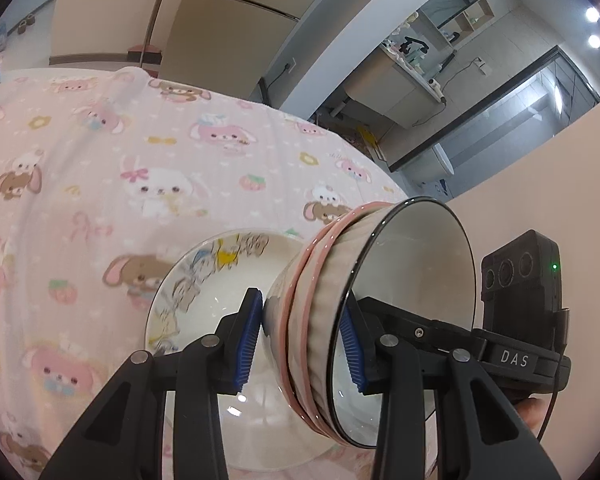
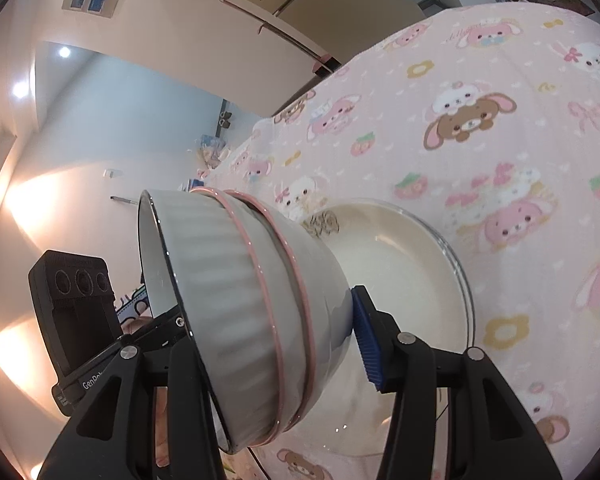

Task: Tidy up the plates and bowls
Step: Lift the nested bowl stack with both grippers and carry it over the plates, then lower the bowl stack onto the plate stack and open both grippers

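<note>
Bowls point(image 1: 340, 300), nested in a stack and tipped on their side, hung between both grippers above a plate.

The left gripper point(image 1: 304, 344) was clamped on the stack, one blue pad pressed to the base and the other inside the mouth of the outermost bowl; the right gripper point(image 2: 268, 336) gripped it the same way from the opposite side. The plate point(image 1: 196, 280), white with a cartoon print, lay just beneath on the table point(image 1: 100, 152) under a pink rabbit-patterned cloth. This looked like the carrying step, with the stack apparently off the plate. Next, I judged, the pair would need turning upright together and lowering evenly before either grip loosened.
</note>
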